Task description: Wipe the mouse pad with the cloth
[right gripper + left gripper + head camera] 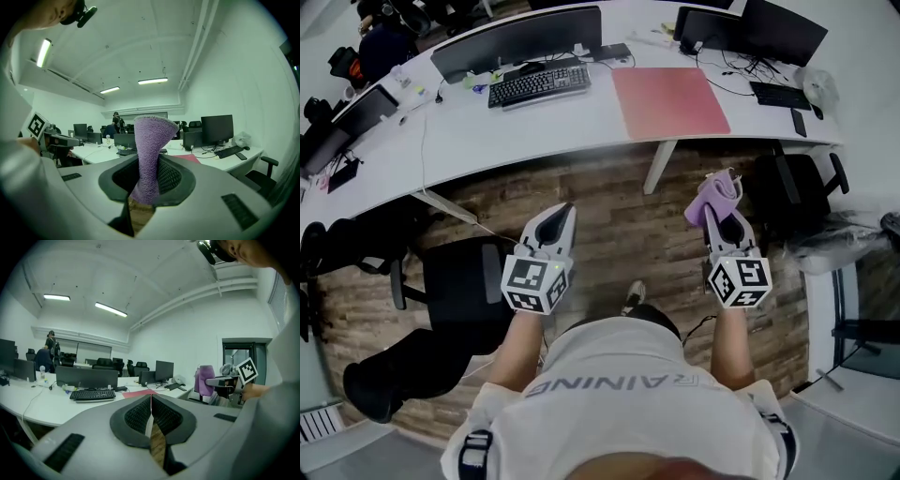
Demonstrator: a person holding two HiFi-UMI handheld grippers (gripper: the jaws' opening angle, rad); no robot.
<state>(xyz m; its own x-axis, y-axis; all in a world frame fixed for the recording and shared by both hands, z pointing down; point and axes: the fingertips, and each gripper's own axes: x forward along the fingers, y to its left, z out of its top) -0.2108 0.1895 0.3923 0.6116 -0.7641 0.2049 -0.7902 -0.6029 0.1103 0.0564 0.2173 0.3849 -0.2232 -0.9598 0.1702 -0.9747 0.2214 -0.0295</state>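
A pink mouse pad point(669, 101) lies flat on the long white desk point(562, 127), right of a black keyboard point(539, 85). My right gripper point(719, 214) is shut on a purple cloth point(714, 195), held over the wooden floor short of the desk; the cloth point(149, 154) stands up between its jaws in the right gripper view. My left gripper point(563, 215) hangs level with it to the left, shut with nothing in it; its jaws meet in the left gripper view point(150, 409). The pad point(140, 393) shows far ahead there.
Monitors point(517, 39) and another pair point(750, 30) stand along the desk's far side, with cables and a second keyboard point(780, 95) at the right. Black office chairs point(455, 281) stand on the floor to my left and at the right point(802, 187). People stand far back point(115, 123).
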